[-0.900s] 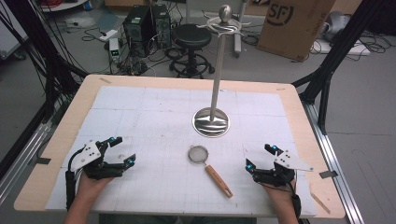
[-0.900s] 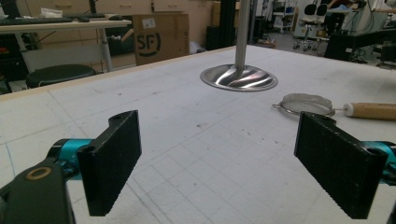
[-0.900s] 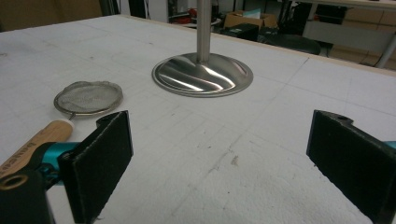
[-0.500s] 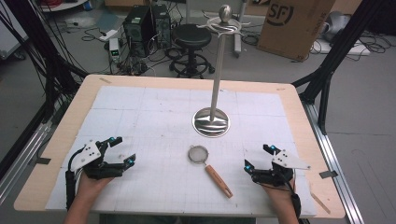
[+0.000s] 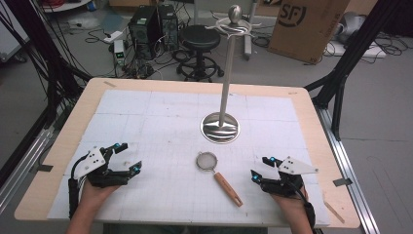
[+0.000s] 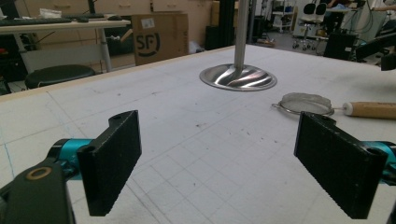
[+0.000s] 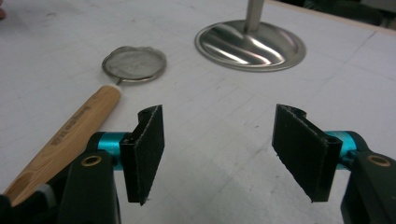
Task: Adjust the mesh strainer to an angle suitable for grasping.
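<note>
A wooden table (image 5: 311,105) carries a white gridded mat (image 5: 160,122) that covers most of its top, leaving a bare wood border all round. On the mat, right of centre, stands a tall metal stand (image 5: 220,127) on a round shiny base. Just in front of it lies a small mesh strainer (image 5: 208,161) with a wooden handle, apart from the base, its handle pointing toward the near right edge

Light even and soft from overhead on my feeds. Glare streaks on the stand base (image 7: 251,45) beyond the jaws; near jaw pads slightly soft, background blurred.
</note>
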A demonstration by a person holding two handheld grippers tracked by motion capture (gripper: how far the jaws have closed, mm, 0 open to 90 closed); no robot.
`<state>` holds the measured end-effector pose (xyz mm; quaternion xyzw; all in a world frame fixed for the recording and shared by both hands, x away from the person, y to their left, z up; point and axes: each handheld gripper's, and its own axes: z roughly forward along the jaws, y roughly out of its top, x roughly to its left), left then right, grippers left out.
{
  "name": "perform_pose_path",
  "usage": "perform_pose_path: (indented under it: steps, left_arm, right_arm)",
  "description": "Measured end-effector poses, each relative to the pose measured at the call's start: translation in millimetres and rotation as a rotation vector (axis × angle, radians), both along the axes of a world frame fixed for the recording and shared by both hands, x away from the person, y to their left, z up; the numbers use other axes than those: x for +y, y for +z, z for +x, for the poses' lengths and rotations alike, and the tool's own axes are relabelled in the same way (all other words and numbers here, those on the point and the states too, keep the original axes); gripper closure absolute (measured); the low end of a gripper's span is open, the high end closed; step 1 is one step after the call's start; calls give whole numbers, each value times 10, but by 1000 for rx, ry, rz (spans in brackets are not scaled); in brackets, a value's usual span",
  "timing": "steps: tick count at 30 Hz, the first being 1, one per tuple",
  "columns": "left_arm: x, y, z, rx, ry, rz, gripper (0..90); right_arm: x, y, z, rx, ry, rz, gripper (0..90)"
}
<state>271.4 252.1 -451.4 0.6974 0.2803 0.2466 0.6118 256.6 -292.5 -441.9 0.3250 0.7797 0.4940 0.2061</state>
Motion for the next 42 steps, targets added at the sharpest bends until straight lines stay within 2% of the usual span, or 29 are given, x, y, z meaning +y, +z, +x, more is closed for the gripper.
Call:
perform_pose_path:
  steps: [2, 7, 12, 22, 30, 38, 42]
  left_arm:
    - [0, 0, -2, 1, -2, 0, 154]
    - [2, 0, 1, 3, 0, -2, 154]
    - [2, -1, 1, 4, 1, -3, 154]
    - [4, 1, 2, 3, -1, 1, 154]
    - [3, -1, 2, 6, -1, -4, 154]
    - [4, 0, 4, 5, 0, -3, 155]
    - [3, 0, 4, 7, 0, -4, 155]
  right_arm:
    - [36, -9, 0, 19, 26, -13, 402]
    - [133, -9, 4, 61, 106, -41, 469]
    - [197, -17, -4, 118, 185, -68, 617]
    - [332, -38, -38, 172, 289, -129, 798]
    - [516, -58, -68, 191, 377, -168, 824]
    - [617, -72, -82, 202, 403, -175, 825]
    - [755, -60, -101, 201, 437, -185, 830]
